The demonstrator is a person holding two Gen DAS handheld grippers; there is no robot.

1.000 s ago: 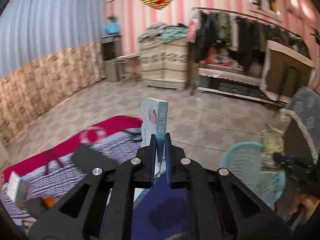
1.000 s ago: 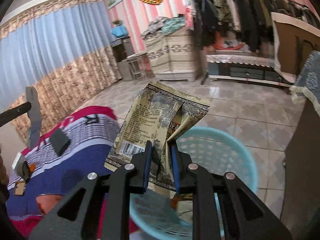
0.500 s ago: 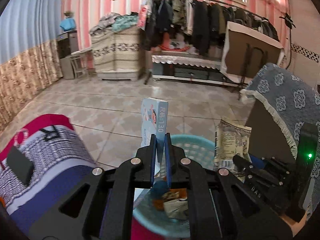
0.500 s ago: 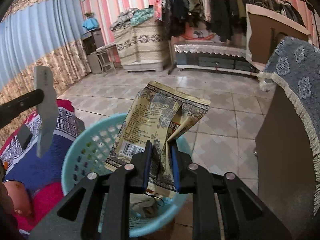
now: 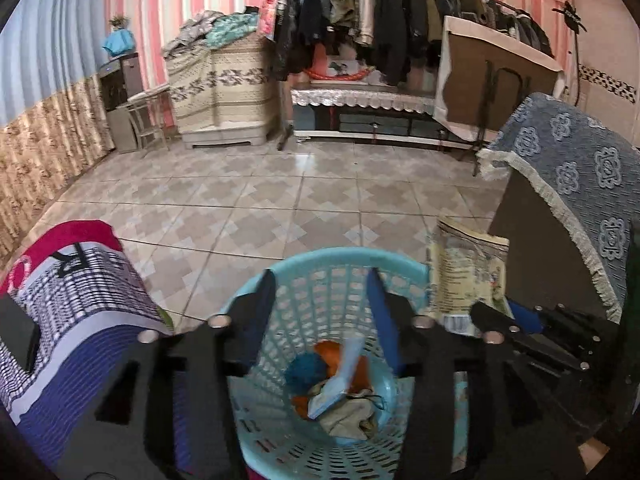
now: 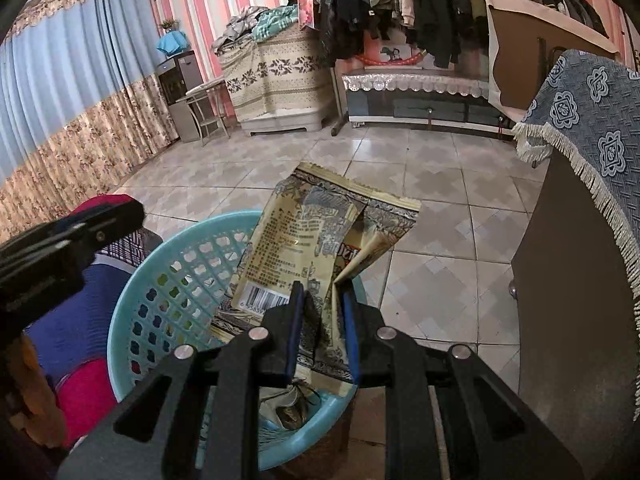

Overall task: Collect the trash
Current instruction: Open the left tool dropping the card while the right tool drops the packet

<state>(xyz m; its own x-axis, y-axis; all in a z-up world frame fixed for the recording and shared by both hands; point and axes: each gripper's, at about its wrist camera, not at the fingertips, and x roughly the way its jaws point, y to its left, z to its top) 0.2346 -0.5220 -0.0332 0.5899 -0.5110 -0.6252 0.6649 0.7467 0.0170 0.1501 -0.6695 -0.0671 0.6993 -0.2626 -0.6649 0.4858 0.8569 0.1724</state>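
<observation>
A light blue plastic basket (image 5: 340, 264) stands on the floor; it also shows in the right wrist view (image 6: 168, 264). My left gripper (image 5: 322, 292) is open and empty just above it. A small blue and white box (image 5: 340, 376) lies inside on other trash. My right gripper (image 6: 320, 304) is shut on a crumpled tan snack wrapper (image 6: 308, 232) held over the basket's right rim. The wrapper also shows in the left wrist view (image 5: 466, 268).
A bed with a red, white and blue blanket (image 5: 76, 300) is at the left. A dark cabinet under a blue lace cloth (image 5: 572, 184) stands close at the right. Tiled floor (image 5: 280, 200) stretches to a clothes rack (image 5: 384, 20) and covered furniture.
My left gripper has opened and the blue and white box has dropped into the basket. My right gripper still holds the wrapper, now over the basket's right side.
</observation>
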